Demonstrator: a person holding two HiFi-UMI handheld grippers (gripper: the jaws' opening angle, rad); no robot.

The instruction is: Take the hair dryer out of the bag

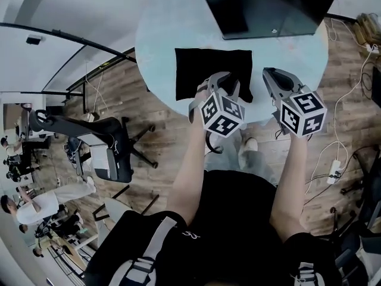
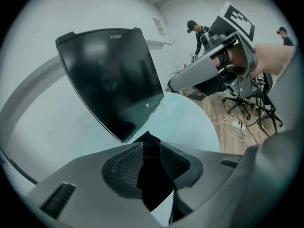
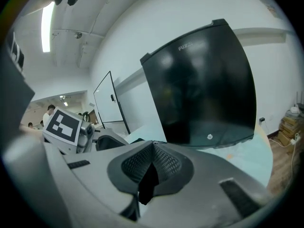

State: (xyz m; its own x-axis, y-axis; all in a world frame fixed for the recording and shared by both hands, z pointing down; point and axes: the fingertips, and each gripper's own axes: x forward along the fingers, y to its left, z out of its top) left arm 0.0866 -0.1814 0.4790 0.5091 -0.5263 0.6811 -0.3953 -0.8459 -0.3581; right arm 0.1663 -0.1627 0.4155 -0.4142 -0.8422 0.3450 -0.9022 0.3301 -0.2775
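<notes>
On the round pale tabletop [image 1: 161, 34]: black bag [image 1: 205, 70], lying flat near the middle, its long side running across. Closed or open end not readable from above. Hair dryer itself hidden in every view.

Beyond the bag, at the far edge: dark monitor [image 1: 268, 5], screen blank, tilted a little in both gripper views.

Left tongs [image 1: 229, 83]: hover over the bag's near right part, pointing down and away from the person. Stand apart, with black bag cloth showing in the gap; seemingly not pressing on it, though the wide-angle view leaves that unsure.

Right tongs [image 1: 271, 73]: held just right of the bag over bare tabletop, clear of the cloth. Pressed together, nothing between the pads.

Behind each pair of tongs: a cube with square markers, then a bare forearm reaching in from the bottom of the head view.

Below the tabletop: wood floor [image 1: 161, 136], a black office chair [image 1: 110, 148] off to the left, a white power strip [image 1: 334, 171] with its cable at the right. Farther left, several people in the room.
</notes>
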